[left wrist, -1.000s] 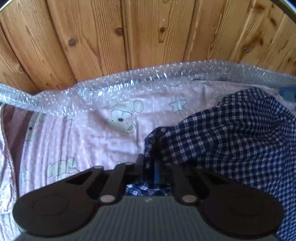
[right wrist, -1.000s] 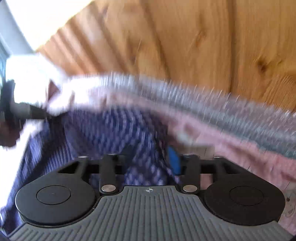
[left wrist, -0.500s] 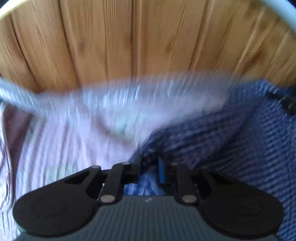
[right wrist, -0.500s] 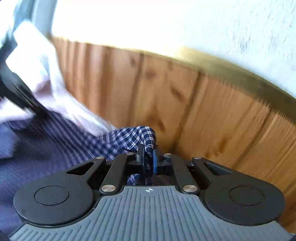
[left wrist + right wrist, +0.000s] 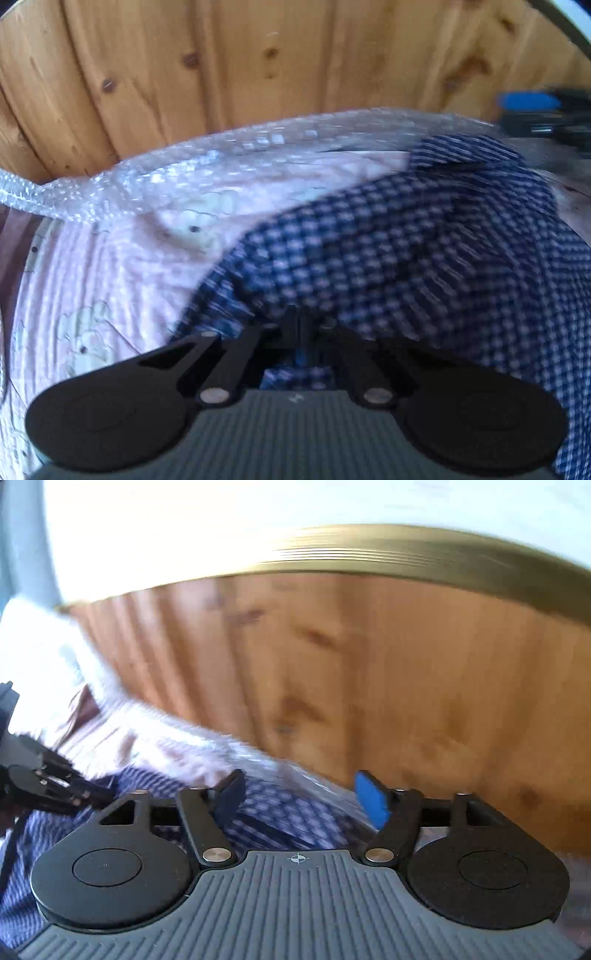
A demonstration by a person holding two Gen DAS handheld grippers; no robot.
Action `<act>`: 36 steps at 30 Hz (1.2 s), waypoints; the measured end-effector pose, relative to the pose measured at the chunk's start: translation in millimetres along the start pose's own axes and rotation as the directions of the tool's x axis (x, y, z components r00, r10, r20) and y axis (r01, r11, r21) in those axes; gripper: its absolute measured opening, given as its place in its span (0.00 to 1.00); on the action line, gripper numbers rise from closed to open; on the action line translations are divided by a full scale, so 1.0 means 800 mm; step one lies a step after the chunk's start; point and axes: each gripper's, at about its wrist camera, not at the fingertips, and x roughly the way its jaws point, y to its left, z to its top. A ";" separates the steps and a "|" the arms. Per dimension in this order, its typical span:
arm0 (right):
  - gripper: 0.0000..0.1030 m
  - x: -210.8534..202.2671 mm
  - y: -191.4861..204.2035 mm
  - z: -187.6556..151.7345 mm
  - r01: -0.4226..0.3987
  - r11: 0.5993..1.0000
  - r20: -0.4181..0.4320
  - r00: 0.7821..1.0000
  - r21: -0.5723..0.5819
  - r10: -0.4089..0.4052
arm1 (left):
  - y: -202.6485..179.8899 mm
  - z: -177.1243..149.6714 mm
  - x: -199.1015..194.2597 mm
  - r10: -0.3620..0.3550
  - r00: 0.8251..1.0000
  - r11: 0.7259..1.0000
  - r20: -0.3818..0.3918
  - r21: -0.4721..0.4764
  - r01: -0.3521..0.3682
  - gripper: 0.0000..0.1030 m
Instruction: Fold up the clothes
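On the left, the pink printed bedsheet [image 5: 110, 280] covers the surface, with a strip of bubble wrap [image 5: 229, 155] along its far edge against the wooden panelling [image 5: 295, 55]. The checked shirt [image 5: 424, 258] lies rumpled on the sheet, from the middle across to the right, its far edge reaching almost to the bubble wrap.

The left gripper [image 5: 301, 328] has its jaws pressed together on a near fold of the shirt, the cloth bunching up just ahead of them. This looks like the anchoring hold for a fold, so it should stay firm and low, keeping the pinched edge close to the sheet so the fabric does not drag.

Further right, the right gripper [image 5: 306, 797] has its jaws opening, wide apart, with nothing pinched; the shirt [image 5: 280, 812] lies below the gap. It seems to be between holds. To do the fold well, it probably needs to come down on a matching edge or corner of the shirt, taking only one layer, level with the left hold. Both views are blurred, so which part of the shirt is pinched cannot be told. The main risk is catching the sheet along with the shirt.
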 end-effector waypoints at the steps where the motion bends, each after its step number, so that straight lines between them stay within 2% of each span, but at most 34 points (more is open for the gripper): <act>1: 0.72 0.013 0.012 0.006 -0.002 0.998 -0.024 1.000 -0.065 0.000 | -0.011 -0.008 -0.002 -0.007 1.000 1.000 0.002 0.028 0.007 0.00; 3: 0.71 0.040 0.038 0.014 -0.001 0.982 -0.073 0.997 -0.188 -0.013 | -0.033 -0.025 -0.003 0.006 1.000 0.996 -0.005 0.093 -0.005 0.00; 4: 0.65 0.048 0.045 0.012 -0.015 0.973 -0.101 0.995 -0.231 -0.009 | -0.037 -0.034 -0.004 0.038 0.999 0.992 0.005 0.124 -0.038 0.01; 5: 0.43 0.057 0.049 0.008 -0.024 0.965 -0.140 0.990 -0.260 -0.013 | -0.040 -0.042 -0.005 0.070 0.997 0.985 0.015 0.155 -0.071 0.01; 6: 0.18 0.074 0.049 0.006 0.009 0.962 -0.186 0.981 -0.272 -0.061 | -0.034 -0.047 -0.007 0.116 0.993 0.981 0.022 0.152 -0.118 0.03; 7: 0.08 0.095 0.047 0.005 0.061 0.958 -0.233 0.964 -0.279 -0.129 | -0.020 -0.050 -0.010 0.169 0.985 0.979 0.020 0.111 -0.171 0.03; 8: 0.06 0.103 0.044 0.000 0.124 0.950 -0.246 0.949 -0.285 -0.198 | -0.009 -0.051 -0.017 0.209 0.978 0.976 0.018 0.057 -0.210 0.05; 9: 0.11 0.093 0.036 -0.004 0.177 0.954 -0.226 0.946 -0.243 -0.233 | 0.006 -0.056 -0.031 0.246 0.969 0.969 0.017 -0.007 -0.246 0.07; 10: 0.14 0.075 0.027 -0.007 0.219 0.960 -0.198 0.947 -0.174 -0.253 | 0.020 -0.064 -0.052 0.247 0.969 0.967 0.023 -0.072 -0.244 0.12; 11: 0.24 0.042 0.016 -0.010 0.236 0.970 -0.155 0.958 -0.059 -0.243 | 0.026 -0.080 -0.078 0.179 0.983 0.977 0.034 -0.123 -0.174 0.22; 12: 0.46 -0.005 0.003 -0.020 0.209 0.974 -0.094 0.975 0.086 -0.201 | 0.033 -0.097 -0.103 0.112 0.993 0.980 0.047 -0.171 -0.102 0.31; 13: 0.57 -0.054 -0.002 -0.041 0.159 0.965 -0.039 0.987 0.208 -0.155 | 0.031 -0.117 -0.123 0.049 0.998 0.981 0.049 -0.190 -0.039 0.36; 14: 0.70 -0.103 -0.005 -0.066 0.102 0.944 0.014 0.994 0.313 -0.112 | 0.023 -0.144 -0.140 -0.010 0.999 0.981 0.033 -0.193 0.016 0.46; 15: 0.73 -0.142 0.001 -0.101 0.066 0.919 0.025 0.996 0.389 -0.082 | 0.014 -0.168 -0.149 -0.053 0.999 0.982 0.009 -0.182 0.054 0.52; 16: 0.73 -0.175 0.012 -0.142 0.043 0.893 0.015 0.998 0.449 -0.056 | 0.001 -0.197 -0.157 -0.062 0.998 0.986 -0.028 -0.157 0.057 0.52; 17: 0.73 -0.209 0.022 -0.183 0.021 0.861 0.006 1.000 0.508 -0.029 | -0.004 -0.224 -0.159 -0.029 0.998 0.990 -0.064 -0.143 0.019 0.51; 18: 0.72 -0.232 0.037 -0.226 0.028 0.827 -0.034 0.999 0.561 -0.011 | -0.009 -0.250 -0.161 0.005 0.995 0.992 -0.098 -0.129 -0.018 0.49; 19: 0.71 -0.249 0.053 -0.271 0.052 0.790 -0.091 0.996 0.611 0.005 | -0.002 -0.273 -0.163 0.039 0.992 0.987 -0.119 -0.153 -0.057 0.47; 20: 0.69 -0.267 0.069 -0.311 0.077 0.756 -0.144 0.989 0.650 0.022 | 0.009 -0.289 -0.165 0.113 0.986 0.975 -0.124 -0.176 -0.134 0.45; 21: 0.67 -0.279 0.089 -0.342 0.100 0.733 -0.183 0.982 0.673 0.035 | 0.020 -0.305 -0.167 0.184 0.974 0.957 -0.131 -0.200 -0.208 0.51; 22: 0.65 -0.289 0.112 -0.367 0.110 0.730 -0.206 0.978 0.675 0.044 | 0.033 -0.312 -0.176 0.195 0.973 0.944 -0.128 -0.246 -0.221 0.58; 23: 0.55 -0.302 0.136 -0.388 0.126 0.754 -0.212 0.977 0.645 0.018 | 0.047 -0.319 -0.185 0.205 0.971 0.928 -0.124 -0.292 -0.233 0.58; 25: 0.54 -0.328 0.168 -0.404 0.242 0.802 -0.271 0.957 0.547 -0.104 | 0.073 -0.333 -0.202 0.226 0.967 0.889 -0.119 -0.382 -0.254 0.54; 26: 0.55 -0.340 0.178 -0.405 0.291 0.801 -0.295 0.944 0.523 -0.150 | 0.086 -0.340 -0.211 0.234 0.965 0.867 -0.117 -0.424 -0.262 0.54; 29: 0.59 -0.378 0.185 -0.402 0.298 0.750 -0.283 0.947 0.591 -0.153 | 0.063 -0.364 -0.235 0.112 0.989 0.907 -0.095 -0.397 -0.140 0.57; 32: 0.68 -0.401 0.206 -0.391 0.265 0.714 -0.247 0.960 0.649 -0.132 | 0.011 -0.402 -0.254 0.007 0.995 0.937 -0.097 -0.346 -0.041 0.67; 36: 0.73 -0.413 0.250 -0.391 0.277 0.702 -0.256 0.957 0.656 -0.138 | -0.054 -0.443 -0.268 -0.019 0.996 0.962 -0.083 -0.273 -0.004 0.89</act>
